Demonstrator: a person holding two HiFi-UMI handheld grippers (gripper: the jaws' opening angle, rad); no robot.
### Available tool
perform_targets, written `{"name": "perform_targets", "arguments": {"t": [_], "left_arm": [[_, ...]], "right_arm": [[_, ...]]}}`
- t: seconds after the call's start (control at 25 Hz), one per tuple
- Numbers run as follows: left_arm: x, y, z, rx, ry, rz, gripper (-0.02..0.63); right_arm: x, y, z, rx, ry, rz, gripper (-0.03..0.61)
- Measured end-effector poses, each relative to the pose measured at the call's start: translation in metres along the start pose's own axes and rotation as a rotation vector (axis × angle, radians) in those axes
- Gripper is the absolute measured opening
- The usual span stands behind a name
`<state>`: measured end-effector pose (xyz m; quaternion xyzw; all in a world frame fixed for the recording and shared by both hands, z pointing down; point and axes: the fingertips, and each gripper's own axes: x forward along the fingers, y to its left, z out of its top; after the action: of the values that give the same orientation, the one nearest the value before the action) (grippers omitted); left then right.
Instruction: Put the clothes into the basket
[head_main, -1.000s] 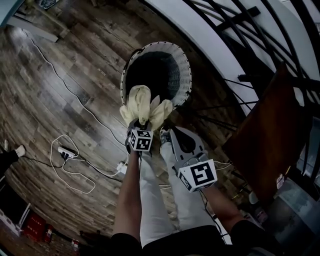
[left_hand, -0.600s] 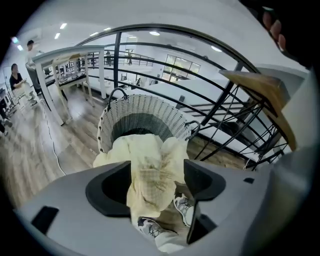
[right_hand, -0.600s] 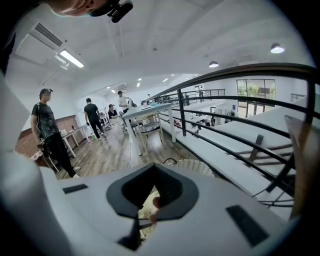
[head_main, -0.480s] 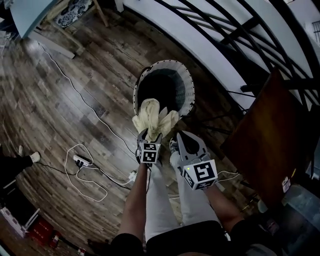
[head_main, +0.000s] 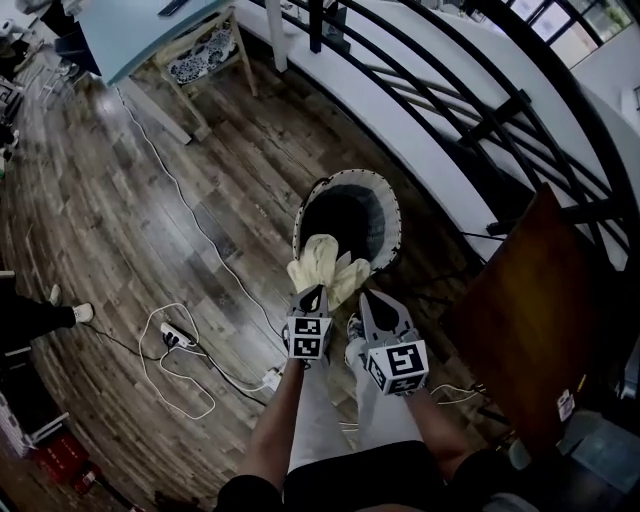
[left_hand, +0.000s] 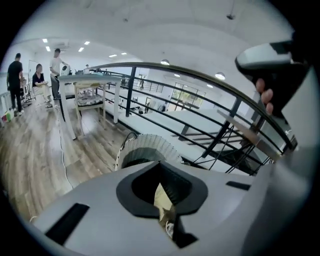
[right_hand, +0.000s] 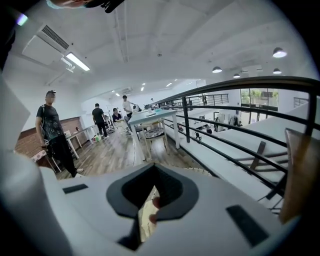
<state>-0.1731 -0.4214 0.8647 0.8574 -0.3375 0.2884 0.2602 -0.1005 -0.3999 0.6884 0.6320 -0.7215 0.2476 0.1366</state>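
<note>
Above wooden floor (head_main: 150, 200), cream clothes (head_main: 325, 265) hang crumpled.

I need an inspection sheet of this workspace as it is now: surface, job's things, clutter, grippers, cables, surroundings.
Surface: wooden floor, bare planks.
Job's things: white basket upright on the floor; cream cloth held over its near rim, not yet inside.
Clutter: brown board beside the basket.
Grippers: left gripper shut on the cream cloth; right gripper shut, cream fabric in its slit too.
Cables: white cable and power strip on the floor.
Surroundings: black railing, table, people far off.
</note>
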Motion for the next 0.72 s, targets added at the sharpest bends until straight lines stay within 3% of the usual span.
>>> {"name": "perform_targets", "arguments": {"t": [0.24,0.4,0.72], "left_arm": [[-0.067,-0.036,0.079,-0.003,-0.24,-0.046,0.012],[-0.117,-0.057,0.143,0.052,-0.415,-0.062,0.012],[-0.204,-0.084,0.227,0.093,-0.591,-0.081,0.012]], "right_arm": [[-0.018,0.009,0.022,-0.027,-0.049,0.001,0.009],[-0.031,0.017,0.051,-0.007,-0.109,0.011,0.009],[-0.076,0.04,0.117,-0.012,-0.234,0.044,0.008]]}}
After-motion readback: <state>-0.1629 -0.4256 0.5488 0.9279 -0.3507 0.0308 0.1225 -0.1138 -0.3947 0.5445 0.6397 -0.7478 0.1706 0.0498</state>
